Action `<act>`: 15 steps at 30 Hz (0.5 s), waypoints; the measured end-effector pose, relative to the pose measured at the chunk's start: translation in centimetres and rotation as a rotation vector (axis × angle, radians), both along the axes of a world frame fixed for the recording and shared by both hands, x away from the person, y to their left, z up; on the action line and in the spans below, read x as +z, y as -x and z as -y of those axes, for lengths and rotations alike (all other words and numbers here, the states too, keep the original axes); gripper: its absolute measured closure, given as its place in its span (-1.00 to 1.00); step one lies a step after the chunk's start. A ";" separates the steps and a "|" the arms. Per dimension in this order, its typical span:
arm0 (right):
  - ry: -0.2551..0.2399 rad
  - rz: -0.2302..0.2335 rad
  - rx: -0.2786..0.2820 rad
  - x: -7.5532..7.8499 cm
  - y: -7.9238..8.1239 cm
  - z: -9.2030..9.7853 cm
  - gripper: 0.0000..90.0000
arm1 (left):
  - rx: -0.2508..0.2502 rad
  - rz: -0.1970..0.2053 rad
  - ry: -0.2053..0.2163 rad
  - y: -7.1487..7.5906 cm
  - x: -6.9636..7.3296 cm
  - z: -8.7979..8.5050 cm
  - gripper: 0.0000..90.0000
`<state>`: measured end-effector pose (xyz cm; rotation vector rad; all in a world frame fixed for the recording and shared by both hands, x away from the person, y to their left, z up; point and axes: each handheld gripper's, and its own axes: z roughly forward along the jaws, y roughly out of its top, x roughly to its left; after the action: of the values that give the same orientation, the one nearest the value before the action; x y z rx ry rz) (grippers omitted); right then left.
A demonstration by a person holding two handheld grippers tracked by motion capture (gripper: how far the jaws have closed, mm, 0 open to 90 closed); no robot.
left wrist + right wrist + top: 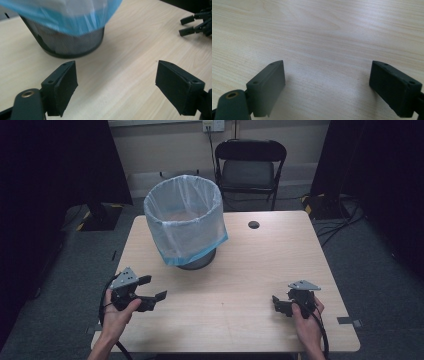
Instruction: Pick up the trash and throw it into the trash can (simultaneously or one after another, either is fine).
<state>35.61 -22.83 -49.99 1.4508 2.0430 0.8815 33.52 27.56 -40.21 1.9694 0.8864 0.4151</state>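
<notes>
From above, the bin with its blue-edged liner stands at the worktop's far left. The left hand-held gripper gapes wide and empty, its view catching the bin's mesh base. The right hand-held gripper, also wide and empty, faces bare wood.

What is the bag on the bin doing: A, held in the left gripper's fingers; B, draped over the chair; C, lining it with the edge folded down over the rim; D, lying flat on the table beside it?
C: the bag lines the bin, its blue edge hanging down outside, while the left gripper is open on the table, holding nothing.
</notes>
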 end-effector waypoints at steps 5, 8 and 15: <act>0.000 0.000 0.000 0.0 0.0 0.0 -0.72 | -0.009 -0.045 -0.009 0.2 -2.0 0.3 -0.61; 0.000 0.000 0.000 0.0 0.0 0.0 -0.72 | 0.004 -0.079 -0.015 0.4 -3.8 0.5 -0.61; 0.000 0.000 0.000 0.0 0.0 0.0 -0.72 | 0.034 -0.131 -0.031 0.3 -6.0 0.8 -0.61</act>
<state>35.62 -22.84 -49.99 1.4512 2.0434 0.8817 33.24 26.78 -46.20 2.0311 1.0023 0.3237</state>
